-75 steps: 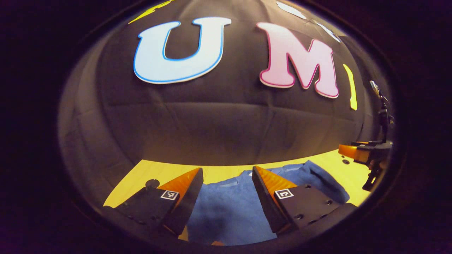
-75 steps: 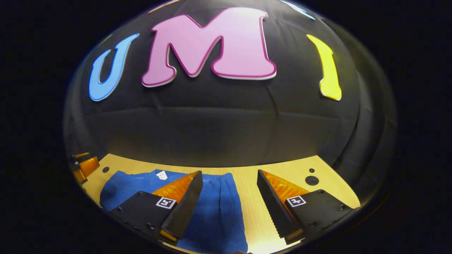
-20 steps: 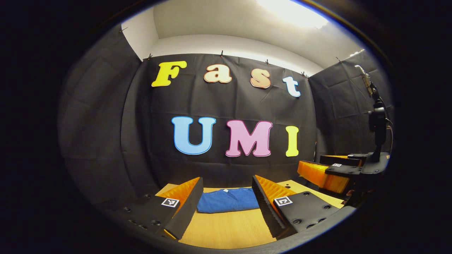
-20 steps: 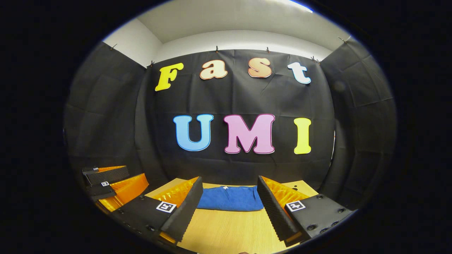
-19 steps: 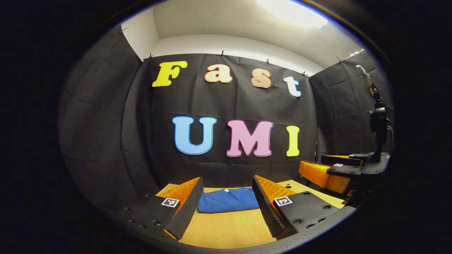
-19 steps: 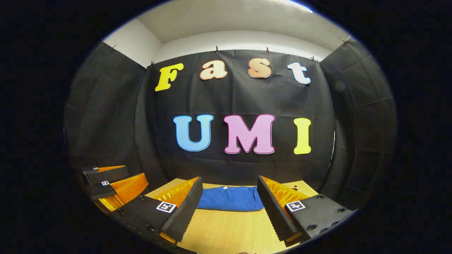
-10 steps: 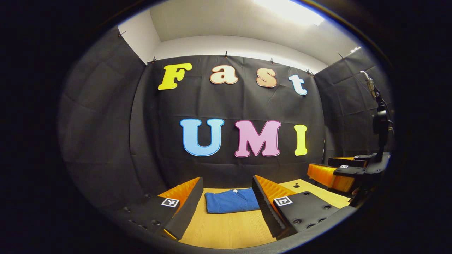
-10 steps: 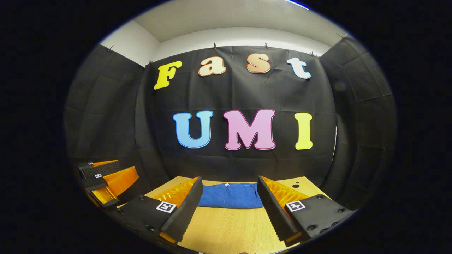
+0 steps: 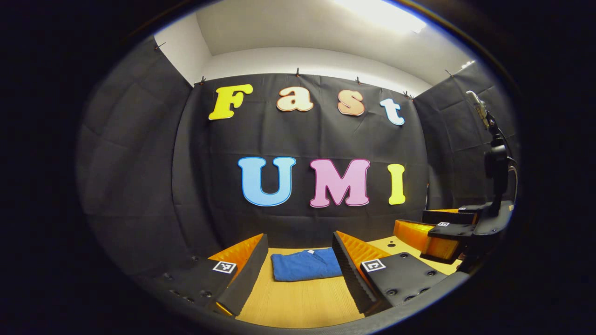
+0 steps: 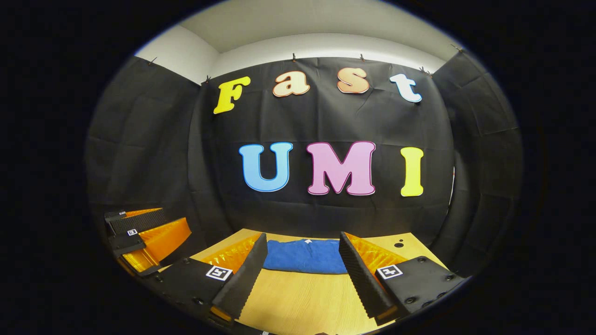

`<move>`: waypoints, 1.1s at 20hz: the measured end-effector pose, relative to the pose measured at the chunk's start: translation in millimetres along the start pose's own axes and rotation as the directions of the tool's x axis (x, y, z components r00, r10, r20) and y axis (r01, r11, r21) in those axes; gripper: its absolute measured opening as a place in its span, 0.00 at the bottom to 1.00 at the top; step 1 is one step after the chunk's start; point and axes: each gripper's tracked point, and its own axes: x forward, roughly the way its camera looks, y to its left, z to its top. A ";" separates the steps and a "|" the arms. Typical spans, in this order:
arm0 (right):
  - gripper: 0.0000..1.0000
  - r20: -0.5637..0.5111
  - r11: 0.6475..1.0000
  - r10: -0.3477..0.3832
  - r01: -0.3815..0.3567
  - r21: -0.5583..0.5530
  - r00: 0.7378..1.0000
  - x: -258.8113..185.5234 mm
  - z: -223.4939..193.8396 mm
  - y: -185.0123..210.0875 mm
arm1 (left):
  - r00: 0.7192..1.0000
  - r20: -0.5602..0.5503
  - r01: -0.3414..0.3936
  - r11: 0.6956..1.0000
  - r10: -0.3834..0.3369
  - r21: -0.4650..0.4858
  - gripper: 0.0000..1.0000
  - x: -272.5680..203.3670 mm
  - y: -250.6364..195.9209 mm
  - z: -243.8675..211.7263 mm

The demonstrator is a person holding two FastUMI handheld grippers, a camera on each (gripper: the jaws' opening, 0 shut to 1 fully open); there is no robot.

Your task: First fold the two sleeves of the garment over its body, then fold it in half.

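My left claw gapes wide, holding nothing. My right claw likewise, empty. Both hang above the near worktop. Beyond them, the garment lies folded flat on the worktop by the back wall.

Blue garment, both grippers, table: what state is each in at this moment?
Blue garment: folded into a compact rectangle, lying flat on the table, touched by neither gripper.
Left gripper: open, empty, held back from the garment.
Right gripper: open, empty, held back from the garment.
Wooden table: bare in front of the garment.
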 end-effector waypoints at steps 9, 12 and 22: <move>0.96 -0.014 0.999 0.039 -0.039 -0.018 0.999 2.7 -3.1 12.7 | 1.000 0.007 -0.021 1.000 0.021 0.003 0.80 -5.3 6.2 3.5; 0.96 -0.016 0.998 0.052 -0.053 -0.026 0.999 3.9 -3.7 18.0 | 1.000 0.011 -0.029 1.000 0.029 0.003 0.80 -6.2 9.4 4.1; 0.96 -0.029 0.998 0.060 -0.061 -0.032 0.998 4.3 -10.1 18.7 | 0.999 -0.002 -0.037 0.999 0.037 -0.005 0.80 -8.3 10.9 -0.9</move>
